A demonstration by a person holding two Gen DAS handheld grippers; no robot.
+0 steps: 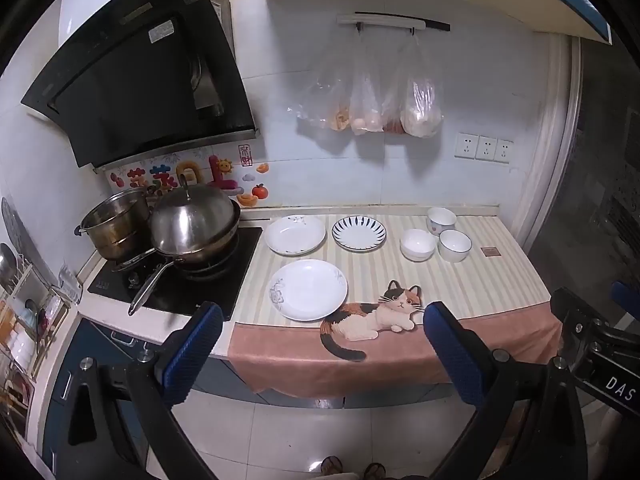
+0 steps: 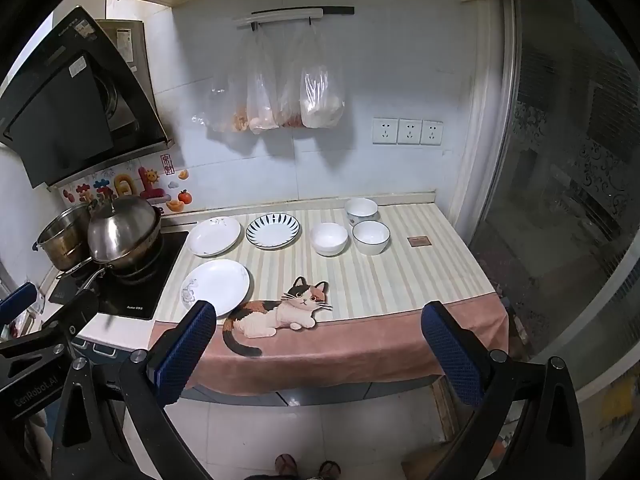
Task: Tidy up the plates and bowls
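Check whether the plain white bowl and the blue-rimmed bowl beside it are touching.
Apart. The right wrist view shows a strip of striped cloth between the plain white bowl and the blue-rimmed bowl.

I see blue pads on my left claw [image 1: 320, 344] and right claw [image 2: 320, 344], cream-striped cloth [image 1: 460, 280] with pink border and calico cat print [image 1: 376, 316], white plate [image 1: 308, 290] with grey flower, blue-rayed plate [image 1: 359, 233], white bowl [image 1: 417, 244], blue-rimmed bowl [image 1: 455, 245], black hob [image 1: 180, 292]
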